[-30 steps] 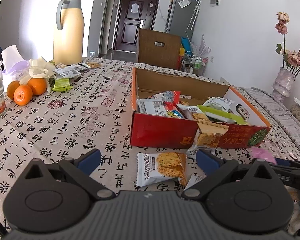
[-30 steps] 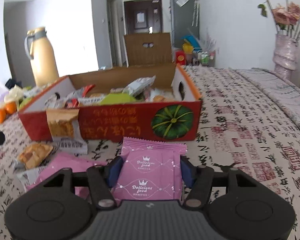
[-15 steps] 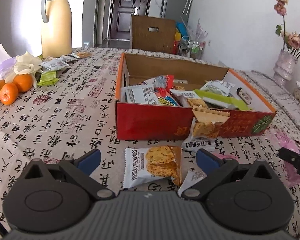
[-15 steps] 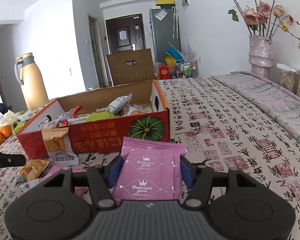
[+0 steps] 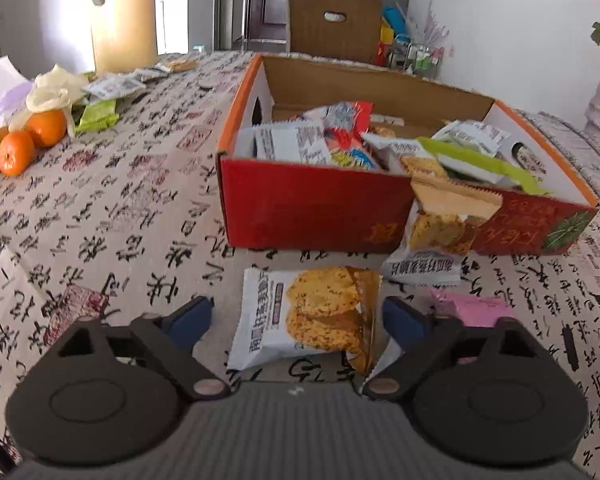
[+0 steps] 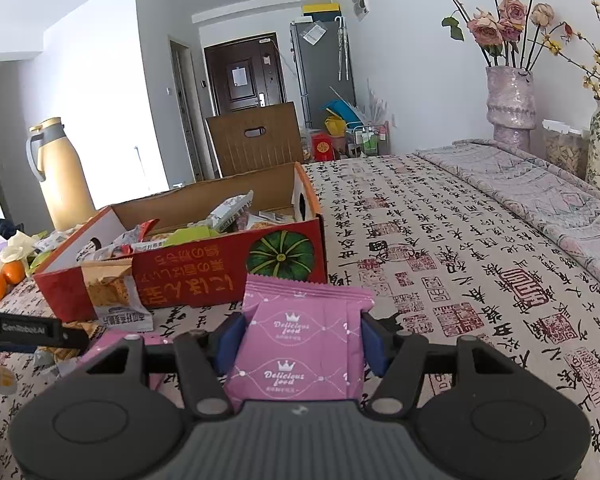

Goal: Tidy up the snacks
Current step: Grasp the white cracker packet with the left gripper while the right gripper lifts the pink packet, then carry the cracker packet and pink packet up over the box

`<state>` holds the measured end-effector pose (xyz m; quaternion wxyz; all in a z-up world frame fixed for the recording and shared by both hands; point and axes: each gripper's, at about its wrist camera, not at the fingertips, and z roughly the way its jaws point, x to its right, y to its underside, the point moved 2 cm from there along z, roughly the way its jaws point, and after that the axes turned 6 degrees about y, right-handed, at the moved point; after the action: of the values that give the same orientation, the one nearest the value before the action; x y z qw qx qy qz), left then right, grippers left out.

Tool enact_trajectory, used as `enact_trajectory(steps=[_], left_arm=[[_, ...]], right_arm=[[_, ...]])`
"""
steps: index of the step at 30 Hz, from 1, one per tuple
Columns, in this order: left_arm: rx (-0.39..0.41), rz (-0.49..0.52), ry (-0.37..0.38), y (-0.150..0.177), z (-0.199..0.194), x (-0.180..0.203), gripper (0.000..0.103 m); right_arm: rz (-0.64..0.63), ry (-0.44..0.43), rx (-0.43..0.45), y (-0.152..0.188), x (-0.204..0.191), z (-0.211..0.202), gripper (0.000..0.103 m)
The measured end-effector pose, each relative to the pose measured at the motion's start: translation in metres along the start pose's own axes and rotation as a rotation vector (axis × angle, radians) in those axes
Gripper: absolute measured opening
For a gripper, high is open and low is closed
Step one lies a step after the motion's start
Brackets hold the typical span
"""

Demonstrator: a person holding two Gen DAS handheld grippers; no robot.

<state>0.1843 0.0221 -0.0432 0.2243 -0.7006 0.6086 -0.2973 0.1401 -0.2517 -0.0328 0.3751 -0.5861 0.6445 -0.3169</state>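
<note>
A red cardboard box (image 5: 300,208) full of snack packets stands mid-table, also visible in the right wrist view (image 6: 188,276). A white cracker packet (image 5: 304,316) lies flat before it, between the fingers of my left gripper (image 5: 296,320), whose jaws are closing without touching it. A second cracker packet (image 5: 436,232) leans on the box front. A pink packet (image 5: 472,308) lies to the right. My right gripper (image 6: 300,340) is shut on another pink snack packet (image 6: 304,344), held above the table right of the box.
A yellow thermos jug (image 5: 122,16), oranges (image 5: 24,140) and loose packets (image 5: 112,88) sit at the far left of the table. Vases with flowers (image 6: 508,104) stand at the right edge. A brown chair back (image 6: 256,140) is behind the table.
My left gripper has come down and forward over the flat cracker packet, and its jaws have narrowed a little. My right gripper swung right and tilted up, still holding the pink packet.
</note>
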Motion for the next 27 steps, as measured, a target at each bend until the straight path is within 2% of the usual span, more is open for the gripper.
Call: enact_trajectory(steps=[2,5,7,9,15,22,27], left_arm=[[0.005,0.002,-0.01,0.001,0.0,0.0,0.087],[0.016,0.005,-0.021,0.0,-0.002,-0.001,0.071],[0.021,0.006,-0.016,0.0,-0.002,-0.002,0.068],[0.031,0.011,-0.017,0.001,-0.004,-0.002,0.061],[0.048,0.006,0.008,0.004,-0.009,-0.006,0.055],[0.076,-0.005,0.018,0.007,-0.022,-0.012,0.054],[0.13,0.01,0.04,0.006,-0.042,-0.01,0.054]], right_arm=[[0.0,0.0,0.0,0.0,0.0,0.0,0.06],[0.003,-0.003,-0.004,0.0,-0.002,0.0,0.06],[-0.001,-0.009,-0.006,0.001,-0.004,0.0,0.06],[-0.006,-0.014,-0.006,0.001,-0.006,-0.001,0.06],[-0.007,-0.014,-0.005,0.002,-0.008,-0.004,0.06],[-0.009,-0.015,-0.003,0.002,-0.008,-0.005,0.06],[-0.014,-0.022,0.002,0.001,-0.01,-0.008,0.06]])
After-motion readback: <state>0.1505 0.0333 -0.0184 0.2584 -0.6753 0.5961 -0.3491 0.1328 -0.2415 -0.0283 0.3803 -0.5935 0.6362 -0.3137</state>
